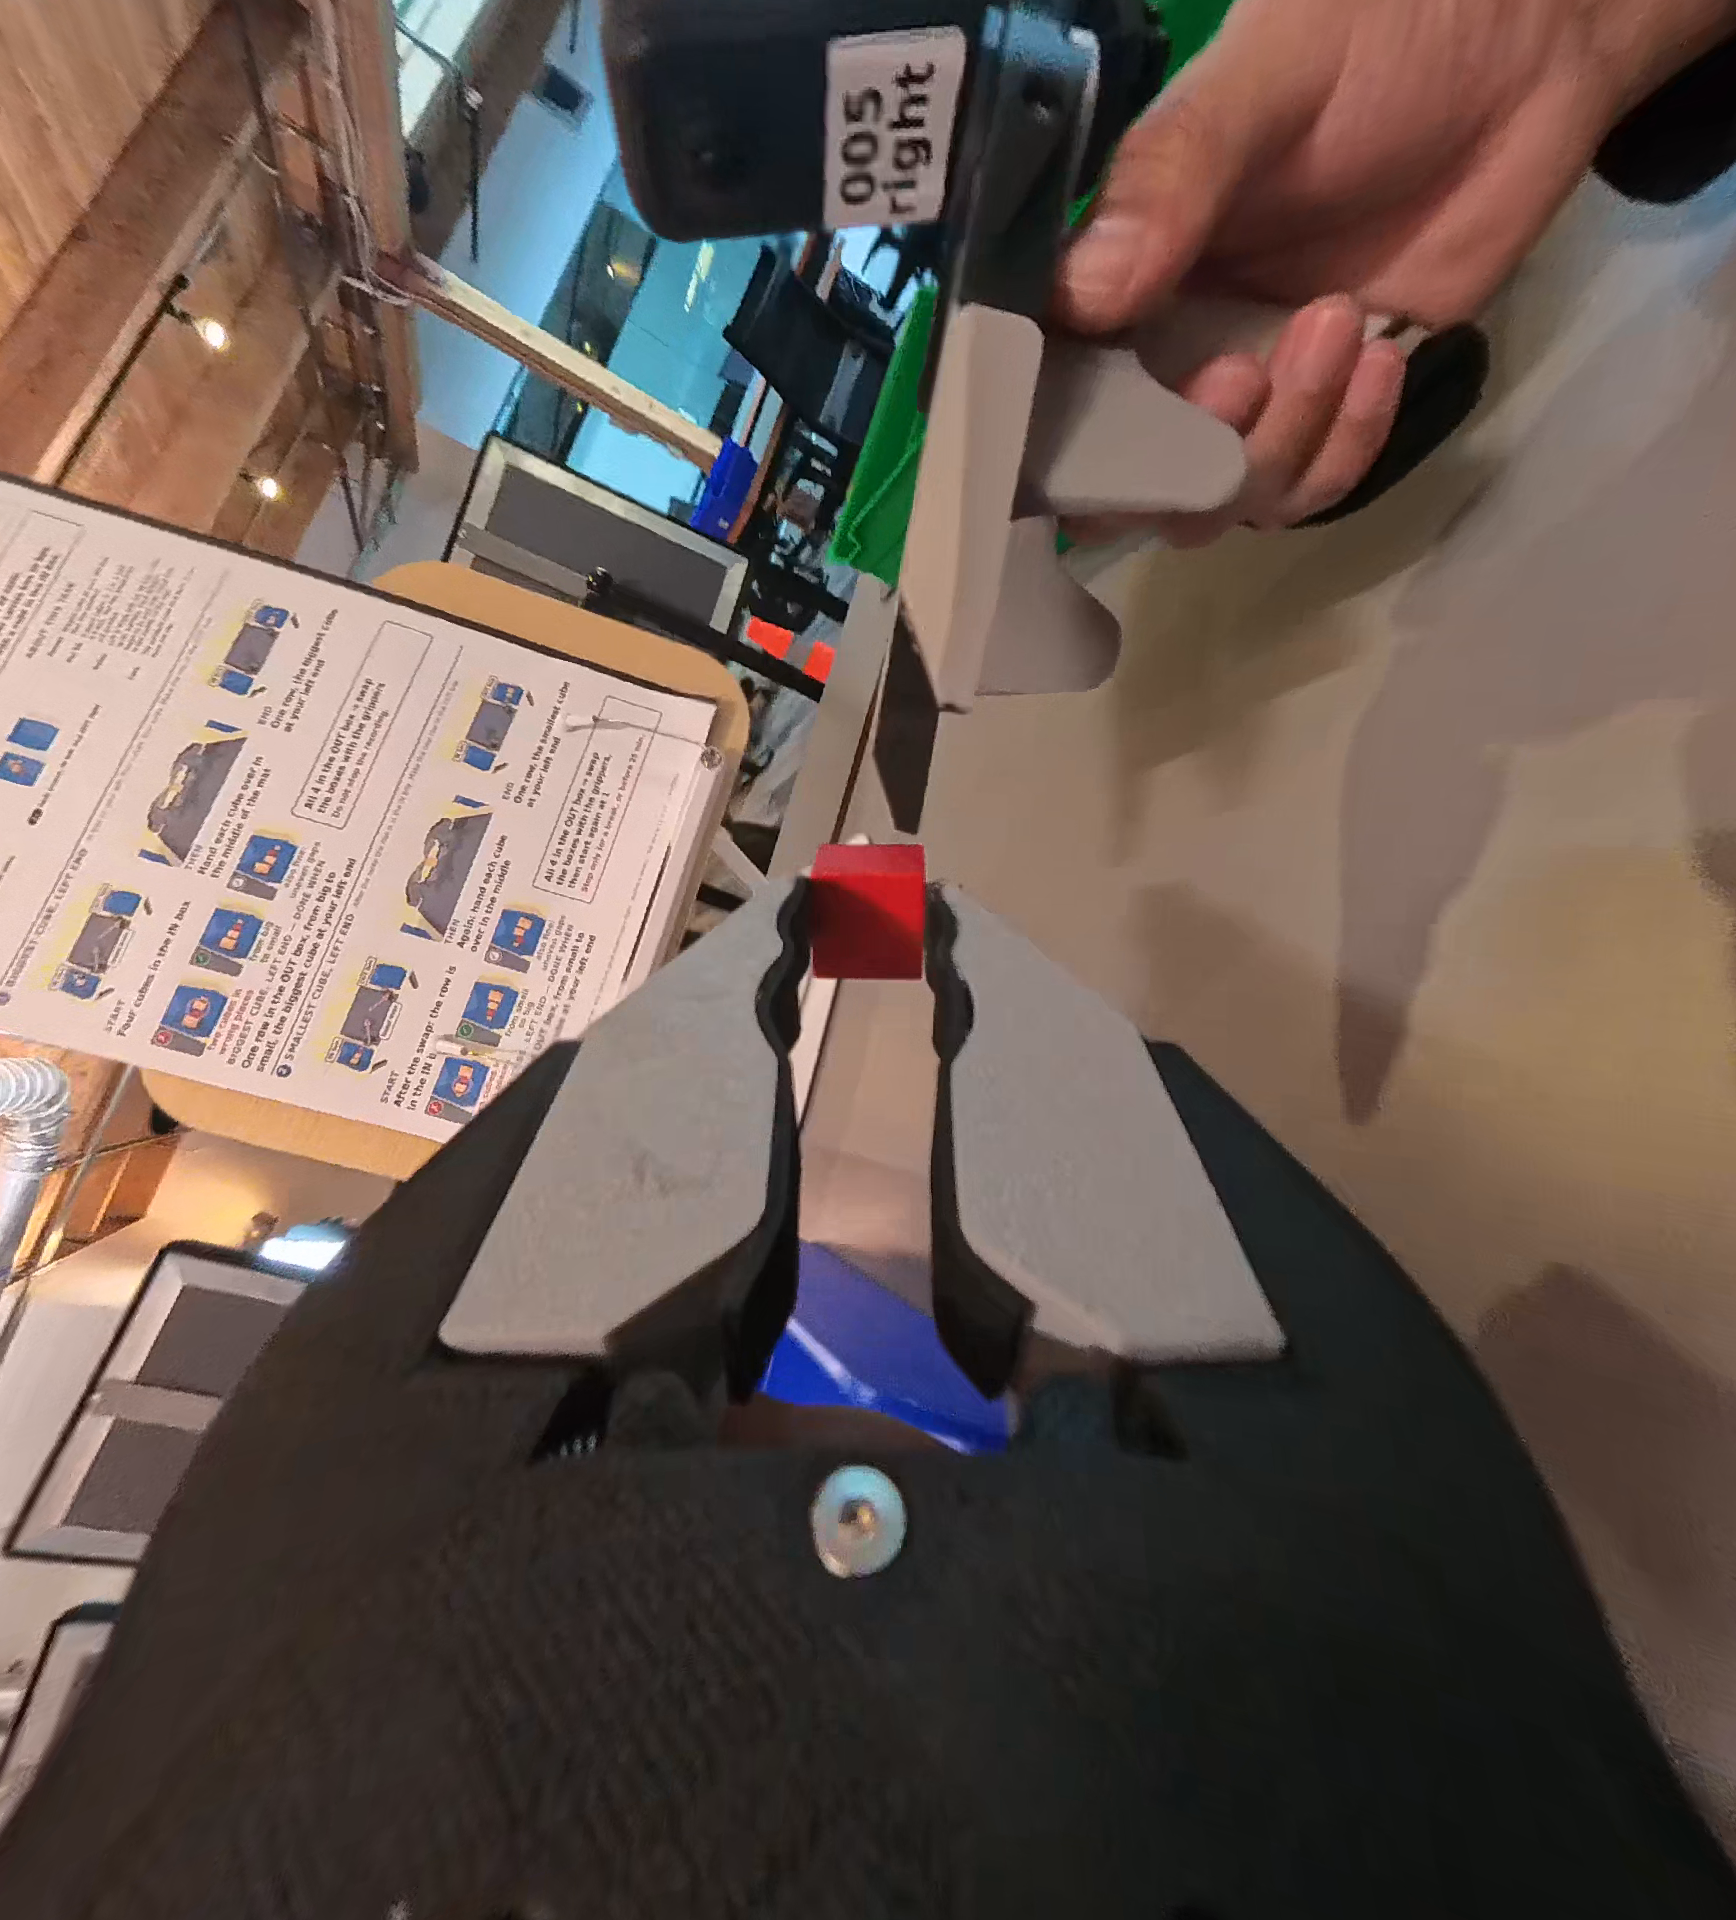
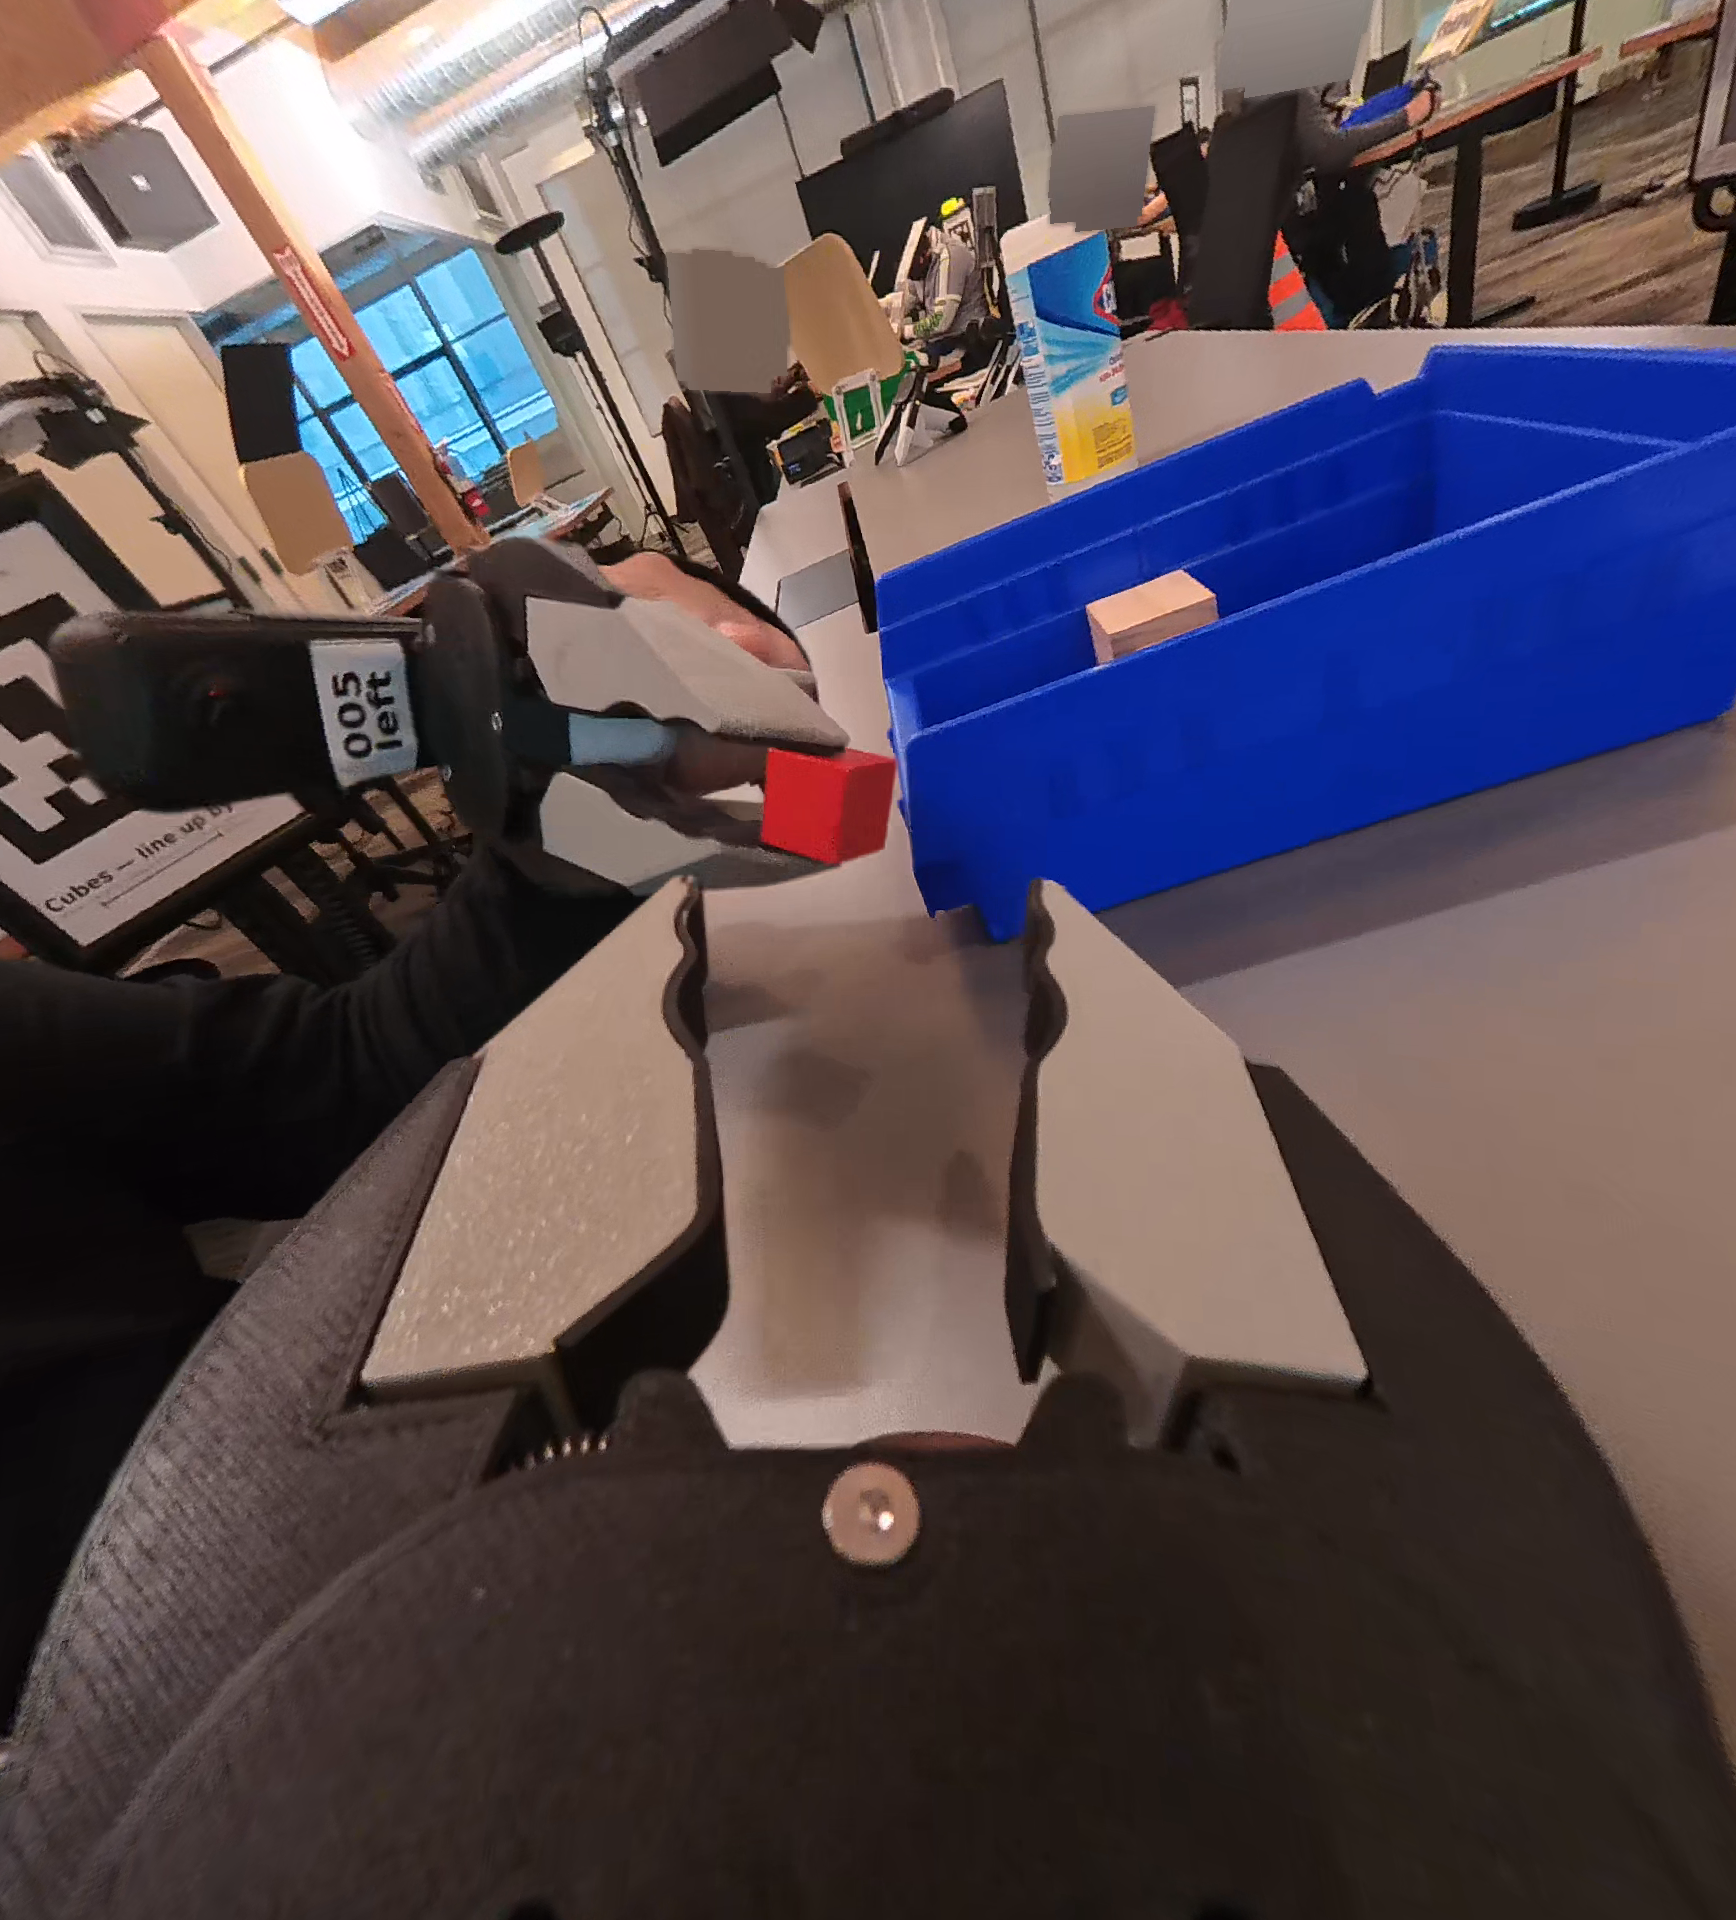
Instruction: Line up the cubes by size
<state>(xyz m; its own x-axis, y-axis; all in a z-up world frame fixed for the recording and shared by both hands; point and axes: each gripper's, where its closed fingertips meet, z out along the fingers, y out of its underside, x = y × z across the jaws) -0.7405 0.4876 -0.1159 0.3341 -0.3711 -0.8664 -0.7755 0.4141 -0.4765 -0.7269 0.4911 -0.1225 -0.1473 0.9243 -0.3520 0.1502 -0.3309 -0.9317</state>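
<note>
Two cubes: red cube [image 2: 829, 805], wooden cube [image 2: 1151, 628]; one bin [image 2: 1363, 727]

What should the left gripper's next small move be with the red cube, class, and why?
Probably carry the red cube a little closer to the open right gripper for a handover. The left gripper is shut on the cube and holds it in the air beside the blue bin, while the right gripper's jaws stand apart, empty, just short of it.
</note>
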